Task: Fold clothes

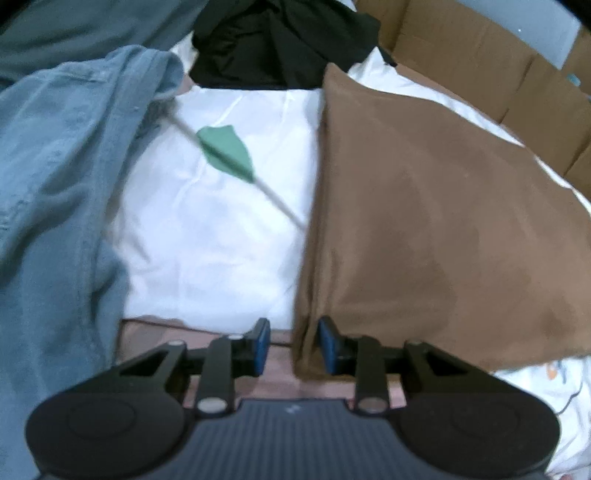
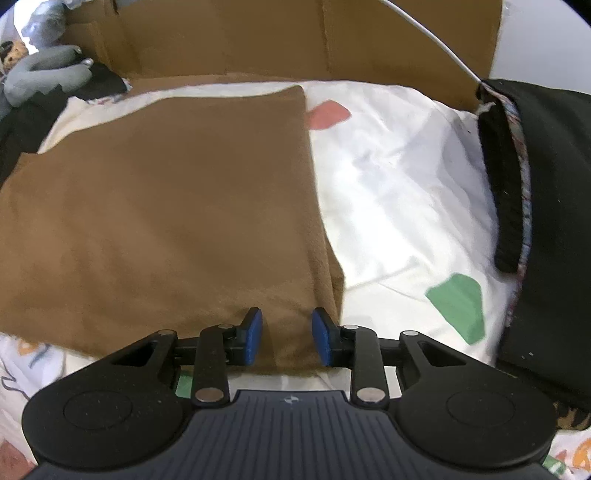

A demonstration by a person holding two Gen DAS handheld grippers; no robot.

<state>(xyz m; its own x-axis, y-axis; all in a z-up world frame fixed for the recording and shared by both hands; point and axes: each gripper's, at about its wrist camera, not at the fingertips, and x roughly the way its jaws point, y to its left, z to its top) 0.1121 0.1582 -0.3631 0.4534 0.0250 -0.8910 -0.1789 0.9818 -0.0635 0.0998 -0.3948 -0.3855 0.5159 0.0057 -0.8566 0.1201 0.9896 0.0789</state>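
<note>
**Both grippers at the near edge of the brown garment**

I hold 2 grippers over a bed covered by a white sheet (image 1: 207,229) printed with coloured patches. The brown garment (image 1: 424,221) lies folded flat on it, filling the right half of my left wrist view and the left half of my right wrist view (image 2: 159,206).

My left gripper (image 1: 291,345) stands partly open at the bottom centre of its frame; the garment's near left corner hangs between the blue pads (image 1: 327,343), but I cannot tell whether they press on it. My right gripper (image 2: 286,339) is also partly open, with the garment's near right edge lying in the gap between its pads (image 2: 254,334), which do not look pressed against the cloth.

A blue denim garment (image 1: 59,206) is heaped at the left of the left view, a black garment (image 1: 280,40) at the top centre. Another black garment (image 2: 546,221) sits at the right of the right view. Cardboard (image 2: 277,33) stands along the top.
</note>
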